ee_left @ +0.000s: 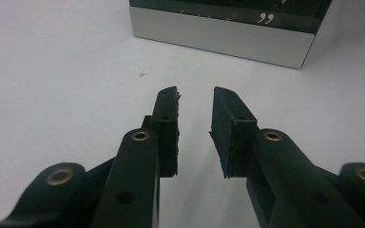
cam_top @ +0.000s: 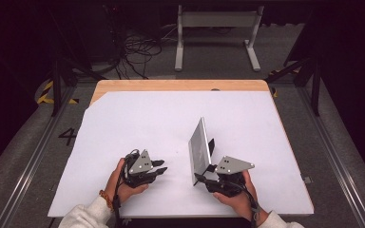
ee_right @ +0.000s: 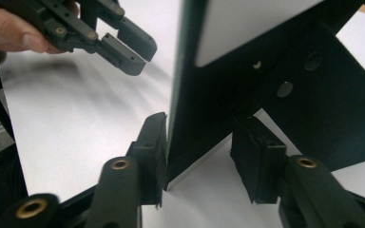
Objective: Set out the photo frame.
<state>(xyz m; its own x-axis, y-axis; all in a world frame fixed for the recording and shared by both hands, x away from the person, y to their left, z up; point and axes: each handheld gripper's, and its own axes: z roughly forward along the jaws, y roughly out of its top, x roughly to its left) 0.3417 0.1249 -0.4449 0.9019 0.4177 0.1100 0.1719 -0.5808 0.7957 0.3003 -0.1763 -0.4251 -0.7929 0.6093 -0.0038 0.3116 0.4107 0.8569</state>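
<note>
A picture frame (cam_top: 199, 147) with a pale silver front and a black back stands upright on the white sheet (cam_top: 138, 118), turned edge-on to me. Its black easel leg (ee_right: 313, 95) props it from behind. My right gripper (cam_top: 204, 173) is at the frame's near bottom corner (ee_right: 190, 142), which sits between the jaws. The left pad (ee_right: 154, 142) lies against the front face, and a strip of white sheet shows before the right pad (ee_right: 252, 156). My left gripper (cam_top: 160, 166) rests open on the sheet left of the frame, pointing at its silver lower edge (ee_left: 223, 35), with nothing between its pads.
The sheet covers a wooden table (cam_top: 171, 85) whose far edge shows bare. Beyond it on the floor stand a white metal support (cam_top: 216, 33) and a tangle of cables (cam_top: 138, 52). Black stand legs (cam_top: 57, 85) flank the table at both sides.
</note>
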